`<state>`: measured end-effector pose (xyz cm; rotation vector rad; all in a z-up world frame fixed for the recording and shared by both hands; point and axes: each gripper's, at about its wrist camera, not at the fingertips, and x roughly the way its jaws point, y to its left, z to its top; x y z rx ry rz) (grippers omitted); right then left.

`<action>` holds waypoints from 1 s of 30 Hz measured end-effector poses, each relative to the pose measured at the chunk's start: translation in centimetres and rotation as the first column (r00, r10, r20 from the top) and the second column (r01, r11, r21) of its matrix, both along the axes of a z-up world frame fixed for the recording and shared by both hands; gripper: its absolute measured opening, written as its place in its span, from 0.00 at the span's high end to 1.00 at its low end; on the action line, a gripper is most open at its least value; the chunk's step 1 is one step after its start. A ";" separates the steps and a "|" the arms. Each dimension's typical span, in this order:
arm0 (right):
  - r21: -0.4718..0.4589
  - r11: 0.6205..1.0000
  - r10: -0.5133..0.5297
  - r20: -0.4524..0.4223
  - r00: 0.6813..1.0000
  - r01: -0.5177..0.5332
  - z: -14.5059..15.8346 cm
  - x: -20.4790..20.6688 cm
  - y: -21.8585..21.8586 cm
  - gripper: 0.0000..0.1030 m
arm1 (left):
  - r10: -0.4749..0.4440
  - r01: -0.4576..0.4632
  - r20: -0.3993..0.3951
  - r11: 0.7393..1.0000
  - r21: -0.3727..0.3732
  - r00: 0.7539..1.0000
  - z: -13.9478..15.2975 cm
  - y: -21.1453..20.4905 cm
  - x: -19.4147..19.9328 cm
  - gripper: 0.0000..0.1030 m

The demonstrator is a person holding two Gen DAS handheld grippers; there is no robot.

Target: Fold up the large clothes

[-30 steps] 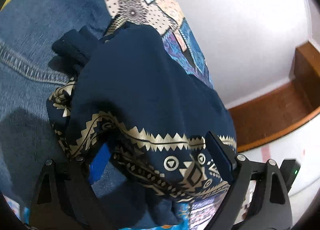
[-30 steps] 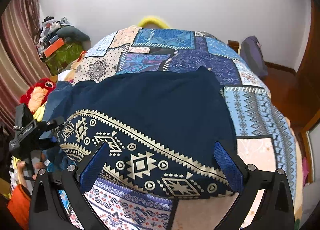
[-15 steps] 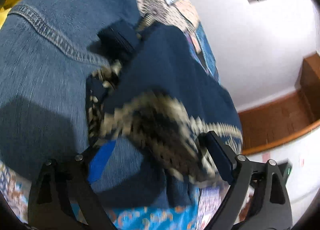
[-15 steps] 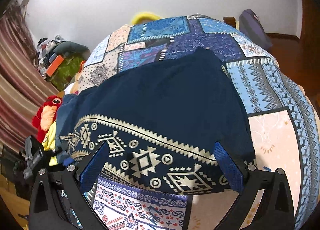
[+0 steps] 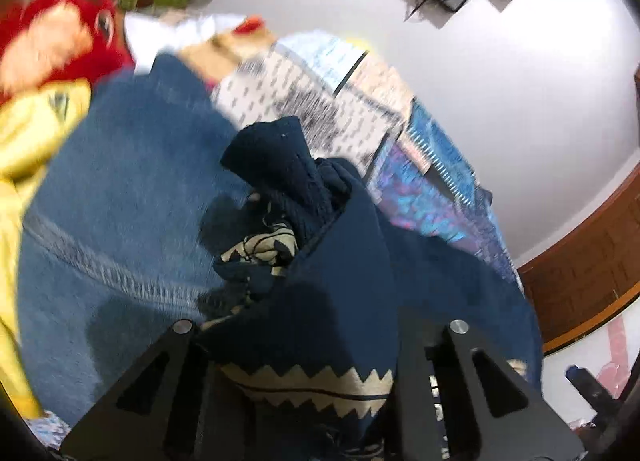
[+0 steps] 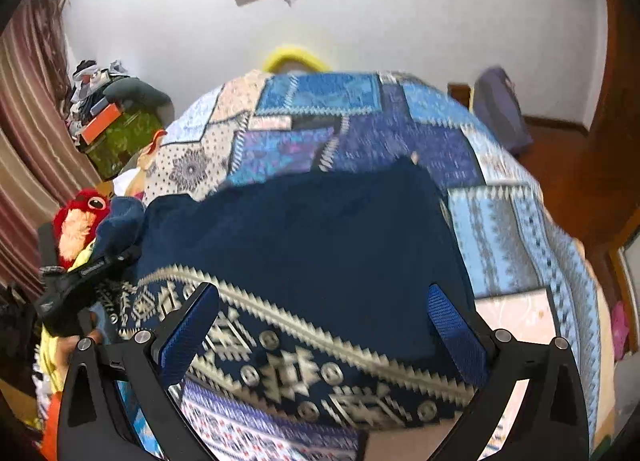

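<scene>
Pinching the navy sweater's (image 5: 348, 273) patterned hem, left gripper (image 5: 308, 377) is angling downward, jaws just closed; right gripper (image 6: 320, 333) is hovering spread wide above it.

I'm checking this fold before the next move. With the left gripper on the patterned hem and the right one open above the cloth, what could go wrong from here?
1. The left gripper has just closed on only a bunched bit of the navy garment; lifting may let it slip.
2. That corner lies on the jeans, so denim could get dragged along.
3. The right gripper is open and holds nothing; pulling from one side may skew the fold across the quilt.
</scene>
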<state>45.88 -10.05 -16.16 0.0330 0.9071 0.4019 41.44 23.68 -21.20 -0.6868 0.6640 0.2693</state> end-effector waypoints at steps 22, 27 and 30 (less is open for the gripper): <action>-0.163 0.986 -0.031 0.009 0.999 0.032 -1.0 -2.2 -5.2 0.01 | -0.491 0.455 -0.002 0.808 0.374 0.871 11.1 -26.8 6.6 0.84; -0.215 0.959 -0.186 0.025 0.982 0.187 -0.3 -3.7 -14.1 0.00 | -0.566 0.589 -0.177 0.728 0.350 0.805 5.4 -33.5 8.4 0.84; -0.219 0.947 -0.239 0.016 0.971 0.237 -0.2 -4.8 -17.5 0.00 | -0.594 0.651 -0.265 0.700 0.295 0.759 1.8 -34.7 8.8 0.84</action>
